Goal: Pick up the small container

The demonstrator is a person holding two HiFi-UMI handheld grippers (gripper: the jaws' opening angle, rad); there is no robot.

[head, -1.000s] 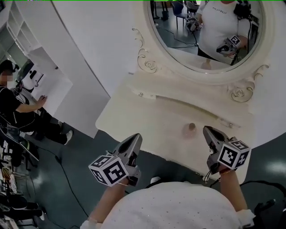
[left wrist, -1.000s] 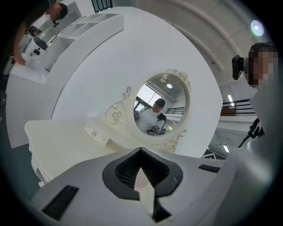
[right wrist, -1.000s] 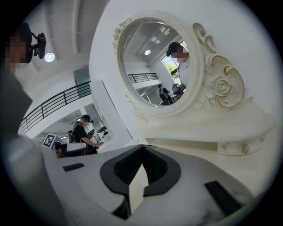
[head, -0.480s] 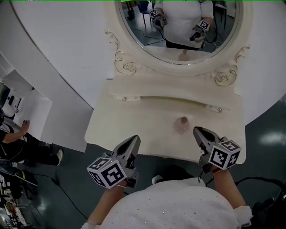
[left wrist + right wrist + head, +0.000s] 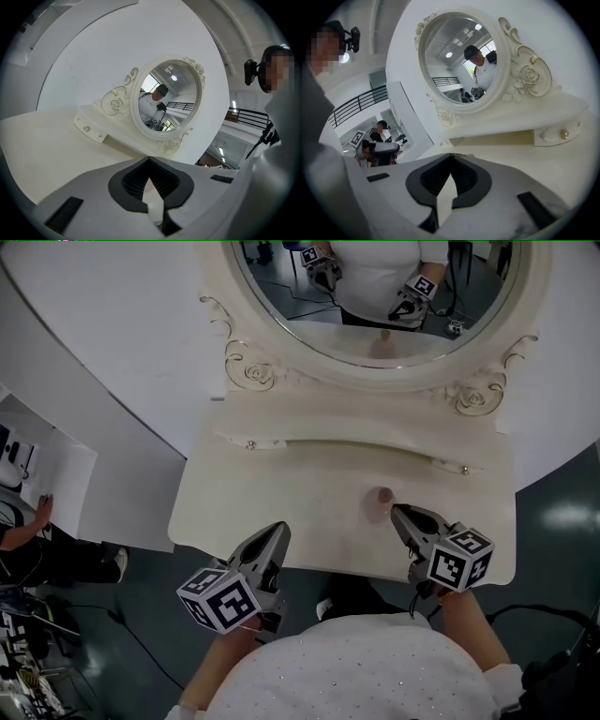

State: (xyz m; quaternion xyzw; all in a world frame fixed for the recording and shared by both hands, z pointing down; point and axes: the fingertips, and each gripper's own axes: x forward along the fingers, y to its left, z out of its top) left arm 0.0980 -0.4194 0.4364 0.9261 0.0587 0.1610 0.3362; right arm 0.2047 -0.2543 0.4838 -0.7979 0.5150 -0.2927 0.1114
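Before you: cream worktop (image 5: 281, 493) with a raised back ledge; oval mirror (image 5: 309, 320), scroll-carved frame; curved white wall (image 5: 112, 324); dark glossy floor (image 5: 562, 512).

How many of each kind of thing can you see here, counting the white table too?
Small container: 1
Mirror: 1
Dressing table: 1
Claws: 2 (left claw, right claw)
Total: 5

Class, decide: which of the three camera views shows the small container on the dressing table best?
The head view: the small container stands in full sight on the dressing table, just ahead of the right gripper. Neither gripper view shows it clearly; closed jaws fill the foreground in both.
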